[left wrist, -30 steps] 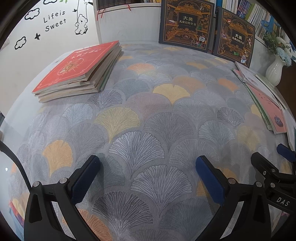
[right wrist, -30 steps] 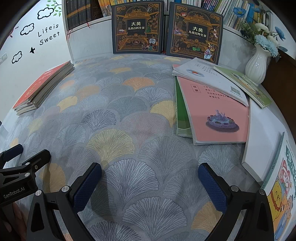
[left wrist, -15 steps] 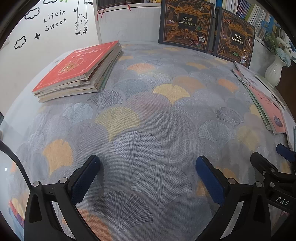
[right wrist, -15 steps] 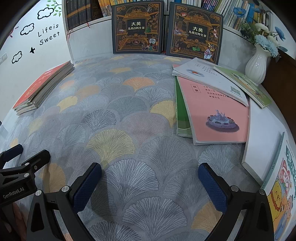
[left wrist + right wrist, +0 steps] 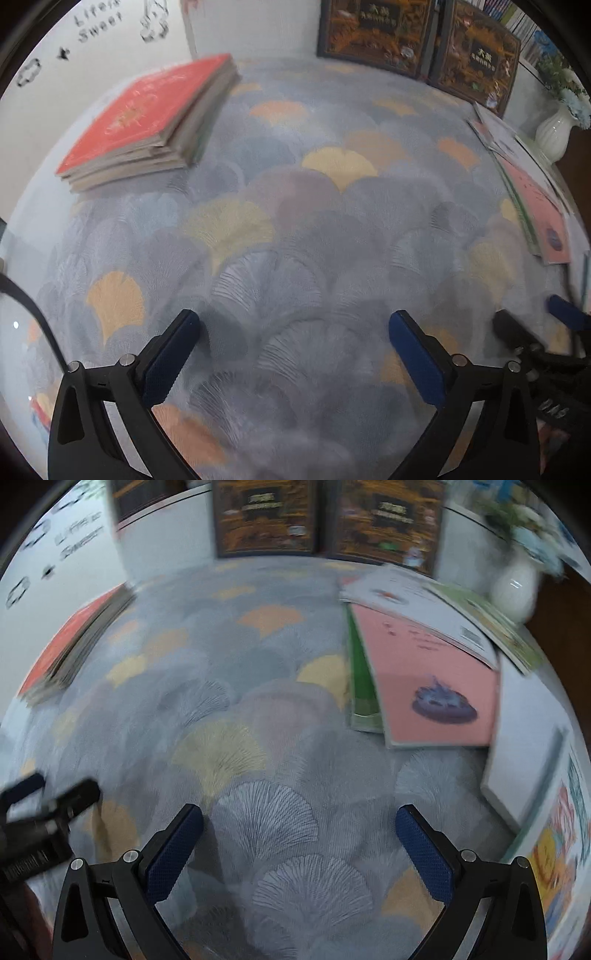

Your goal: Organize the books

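A stack [image 5: 147, 122] of books with a red cover on top lies at the far left of the table, well apart from both grippers. On the right side loose books lie overlapping: a pink book [image 5: 432, 686] rests on a green book [image 5: 360, 686], a white booklet [image 5: 417, 609] lies across the pink book's far end, and a green-edged booklet [image 5: 495, 627] lies beside that toward the vase [image 5: 515, 590]. A plain white book [image 5: 528, 738] and a cartoon-cover book [image 5: 557, 842] lie at the near right edge. Two dark books [image 5: 266, 517] stand upright against the back wall, side by side.

The left gripper [image 5: 293, 350] hovers over the tablecloth [image 5: 295, 221] with its jaws spread wide and nothing between them. The right gripper [image 5: 299, 838] is the same, jaws wide apart and empty, just left of the white book. Each gripper shows at the edge of the other's view. Both views are blurred. Wall lettering [image 5: 98, 22] is at far left.
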`<action>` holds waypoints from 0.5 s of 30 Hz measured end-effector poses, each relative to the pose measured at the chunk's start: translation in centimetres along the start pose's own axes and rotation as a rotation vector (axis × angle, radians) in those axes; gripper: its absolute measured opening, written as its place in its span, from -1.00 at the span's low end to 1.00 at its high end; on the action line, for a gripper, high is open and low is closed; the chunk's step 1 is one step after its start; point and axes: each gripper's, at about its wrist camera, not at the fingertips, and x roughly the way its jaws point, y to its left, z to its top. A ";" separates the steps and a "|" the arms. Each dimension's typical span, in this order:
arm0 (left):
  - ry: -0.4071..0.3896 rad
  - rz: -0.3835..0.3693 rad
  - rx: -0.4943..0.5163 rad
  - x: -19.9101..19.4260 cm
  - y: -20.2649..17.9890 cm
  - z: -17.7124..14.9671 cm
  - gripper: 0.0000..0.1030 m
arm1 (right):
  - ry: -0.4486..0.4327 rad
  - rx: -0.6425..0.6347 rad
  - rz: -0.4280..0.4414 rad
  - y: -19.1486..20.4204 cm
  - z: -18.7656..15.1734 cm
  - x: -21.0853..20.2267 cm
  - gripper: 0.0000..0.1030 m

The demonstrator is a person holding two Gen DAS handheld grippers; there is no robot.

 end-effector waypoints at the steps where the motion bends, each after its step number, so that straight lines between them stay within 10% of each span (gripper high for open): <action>1: -0.004 -0.013 0.009 -0.4 -0.3 0.2 0.90 | 0.020 -0.028 0.017 -0.1 -0.2 -0.3 1.00; 6: -0.018 -0.195 0.161 -3.0 -6.2 1.8 0.90 | 0.071 -0.017 0.104 -4.3 -2.8 -5.5 0.70; 11: 0.051 -0.455 0.379 -3.2 -17.4 2.4 0.90 | -0.055 0.248 -0.157 -13.5 -8.0 -12.3 0.95; 15: 0.091 -0.591 0.602 -3.9 -27.4 1.3 0.88 | 0.004 0.498 -0.215 -20.2 -11.4 -12.3 0.76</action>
